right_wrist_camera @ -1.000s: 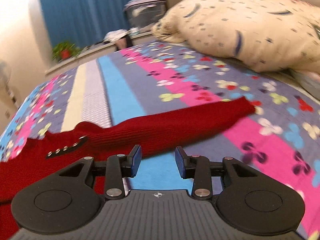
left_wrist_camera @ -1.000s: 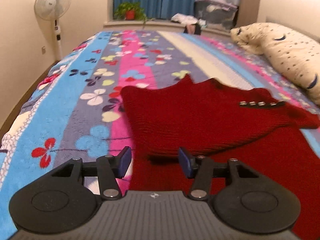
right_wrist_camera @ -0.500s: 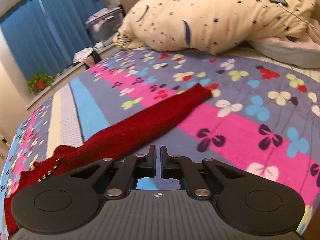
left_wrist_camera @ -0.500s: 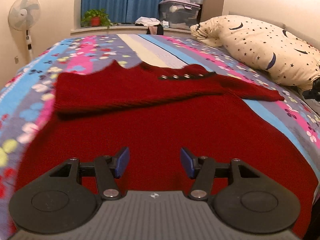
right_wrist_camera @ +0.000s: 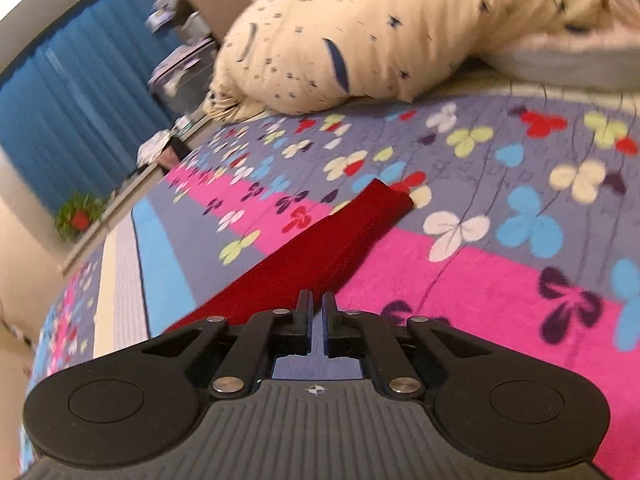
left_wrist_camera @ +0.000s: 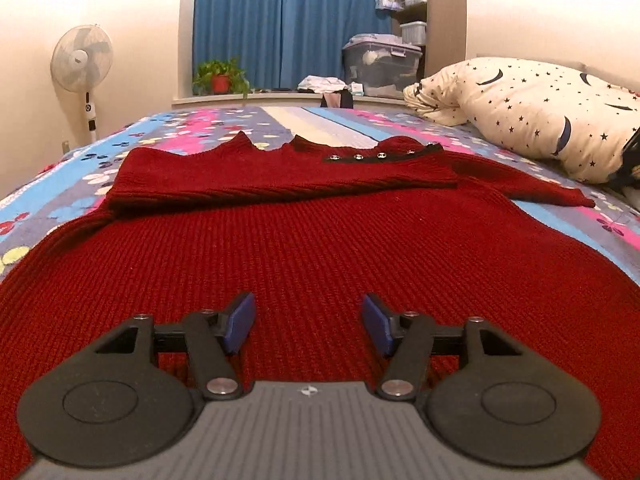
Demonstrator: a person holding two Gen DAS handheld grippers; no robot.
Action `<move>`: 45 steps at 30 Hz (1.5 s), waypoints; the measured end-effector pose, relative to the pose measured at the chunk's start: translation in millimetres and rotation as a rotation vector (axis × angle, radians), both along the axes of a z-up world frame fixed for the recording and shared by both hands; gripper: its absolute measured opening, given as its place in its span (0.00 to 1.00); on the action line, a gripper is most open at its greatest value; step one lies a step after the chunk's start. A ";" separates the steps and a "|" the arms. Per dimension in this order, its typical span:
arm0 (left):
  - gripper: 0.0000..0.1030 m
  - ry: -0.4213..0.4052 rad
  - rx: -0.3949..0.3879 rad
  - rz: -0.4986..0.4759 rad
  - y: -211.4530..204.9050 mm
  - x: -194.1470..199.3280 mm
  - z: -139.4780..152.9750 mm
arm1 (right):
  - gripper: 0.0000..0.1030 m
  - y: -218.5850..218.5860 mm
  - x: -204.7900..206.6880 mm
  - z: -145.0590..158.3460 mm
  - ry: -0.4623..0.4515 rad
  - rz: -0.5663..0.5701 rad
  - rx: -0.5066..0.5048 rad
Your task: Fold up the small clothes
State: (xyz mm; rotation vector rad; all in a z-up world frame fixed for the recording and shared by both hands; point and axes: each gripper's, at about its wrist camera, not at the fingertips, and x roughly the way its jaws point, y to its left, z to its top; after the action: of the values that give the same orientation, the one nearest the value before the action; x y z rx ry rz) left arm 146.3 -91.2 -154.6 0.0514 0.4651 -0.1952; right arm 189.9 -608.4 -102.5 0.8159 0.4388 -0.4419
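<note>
Left wrist view: my left hand-held gripper point(left_wrist_camera: 308, 322), jaws opening, has swung over the sweater point(left_wrist_camera: 320, 248); right hand-held gripper point(right_wrist_camera: 317, 322) snapped together, apparently empty, beside its sleeve point(right_wrist_camera: 340, 240).

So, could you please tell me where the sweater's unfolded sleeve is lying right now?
In the right wrist view the sleeve stretches diagonally across the floral bedspread, its cuff pointing toward the star-print pillow, just ahead of the shut right tool.

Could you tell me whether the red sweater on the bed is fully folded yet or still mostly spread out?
Only partly folded: one sleeve lies across the red sweater, the other sleeve stretches out over the bedspread, and the body lies spread flat.
</note>
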 end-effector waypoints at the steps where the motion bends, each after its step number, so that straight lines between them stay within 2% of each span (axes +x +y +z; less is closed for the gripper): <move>1: 0.63 0.001 -0.002 0.000 0.5 0.5 -0.7 | 0.08 -5.9 8.2 -8.4 -0.003 -0.003 0.034; 5: 0.63 -0.008 0.025 0.003 0.2 0.8 -0.1 | 0.10 -26.6 38.6 -30.3 -0.050 -0.020 0.095; 6: 0.63 -0.009 0.027 0.003 -0.4 0.9 -0.6 | 0.15 -31.2 45.2 -35.5 -0.056 -0.033 0.112; 7: 0.63 -0.009 0.028 0.003 -0.7 1.2 -1.1 | 0.28 -34.9 52.6 -41.7 -0.048 -0.048 0.127; 9: 0.64 -0.010 0.021 0.002 -0.6 1.4 -2.0 | 0.44 -38.2 63.9 -53.0 -0.009 -0.092 0.129; 14: 0.64 -0.008 0.023 0.001 0.3 2.1 -2.8 | 0.43 -38.6 91.4 -62.1 -0.018 -0.086 0.075; 15: 0.64 -0.007 0.024 0.002 0.1 2.4 -3.1 | 0.36 -38.0 96.5 -63.0 -0.006 -0.080 0.058; 16: 0.64 -0.008 0.025 0.001 0.2 2.4 -3.4 | 0.17 -36.3 100.4 -63.3 0.025 -0.088 0.023; 19: 0.64 -0.010 0.026 0.002 -0.1 2.7 -4.1 | 0.12 -40.3 95.9 -61.2 0.012 -0.134 0.032; 21: 0.64 -0.012 0.024 0.002 0.1 2.3 -3.8 | 0.12 -35.5 93.8 -45.4 0.005 -0.172 -0.018; 25: 0.64 -0.014 0.014 -0.001 2.9 3.2 -4.2 | 0.12 8.5 101.2 19.5 -0.032 -0.145 -0.246; 27: 0.64 -0.014 0.005 -0.002 4.4 3.5 -4.6 | 0.12 56.7 102.8 63.1 -0.117 -0.071 -0.397; 29: 0.64 -0.013 -0.001 -0.004 6.0 3.6 -4.5 | 0.12 127.8 100.6 106.7 -0.241 0.067 -0.588; 30: 0.64 -0.013 -0.006 -0.004 7.0 3.9 -4.2 | 0.12 166.0 97.9 123.4 -0.311 0.150 -0.652; 31: 0.64 -0.012 -0.012 -0.006 8.1 4.3 -4.0 | 0.12 206.1 95.9 137.0 -0.375 0.245 -0.690; 33: 0.64 -0.009 -0.021 -0.007 10.4 5.0 -3.2 | 0.14 279.6 97.9 149.9 -0.430 0.442 -0.722; 35: 0.64 -0.006 -0.027 -0.008 11.8 5.5 -1.8 | 0.20 355.2 106.8 143.5 -0.422 0.708 -0.669; 36: 0.64 -0.003 -0.033 -0.009 13.4 6.1 -1.0 | 0.22 383.3 110.3 134.2 -0.402 0.806 -0.643; 37: 0.65 0.004 -0.042 -0.010 15.8 7.0 0.2 | 0.31 414.9 117.0 118.2 -0.340 0.950 -0.603; 38: 0.65 0.011 -0.053 -0.012 17.1 7.7 1.5 | 0.33 440.6 126.4 98.2 -0.223 1.094 -0.542; 39: 0.66 0.025 -0.070 -0.016 20.2 8.8 3.6 | 0.33 453.9 131.2 82.3 -0.133 1.171 -0.492; 40: 0.67 0.040 -0.085 -0.021 23.3 9.6 5.9 | 0.33 459.7 130.8 67.7 -0.061 1.195 -0.455; 41: 0.67 0.060 -0.097 -0.027 26.7 10.5 8.9 | 0.33 456.7 127.9 62.1 -0.029 1.192 -0.433; 43: 0.67 0.097 -0.101 -0.039 32.0 11.0 16.4 | 0.35 427.3 115.7 67.5 -0.044 1.152 -0.367; 45: 0.66 0.120 -0.117 -0.009 37.5 12.6 23.6 | 0.40 388.2 103.2 78.7 -0.059 1.085 -0.328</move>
State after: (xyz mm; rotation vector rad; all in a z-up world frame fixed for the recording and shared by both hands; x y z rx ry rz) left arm 158.9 -53.7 -131.1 -0.0734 0.5724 -0.2353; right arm 293.0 -220.2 -23.7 0.1892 0.6607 0.5112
